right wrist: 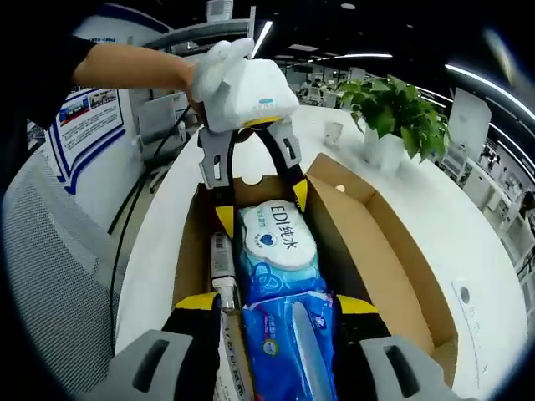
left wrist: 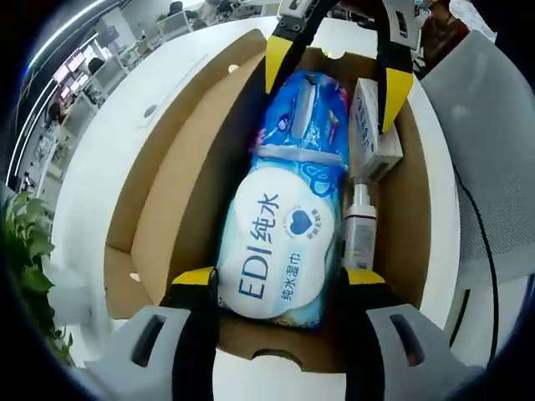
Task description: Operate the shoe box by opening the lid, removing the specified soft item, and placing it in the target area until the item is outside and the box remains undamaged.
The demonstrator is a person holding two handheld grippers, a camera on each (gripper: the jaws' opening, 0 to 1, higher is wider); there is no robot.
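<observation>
Wet-wipe pack (left wrist: 280, 242), lying lengthwise in opened shoe box (left wrist: 167, 225) beside small carton (left wrist: 368, 125) and bottle (left wrist: 358, 225), straddled at opposite ends by left gripper (left wrist: 280, 288) and right gripper (right wrist: 280, 313), jaws apart, evidently for two-ended lift without stressing cardboard.

Both views are brightly and evenly lit by long ceiling light strips (right wrist: 493, 79), and the white counter (left wrist: 167, 75) glares almost to blankness. Shadows are soft, darkest inside the shoe box (left wrist: 188, 209) along its walls. Fisheye bending curves the straight lines toward the edges, where detail goes soft and smeared.
</observation>
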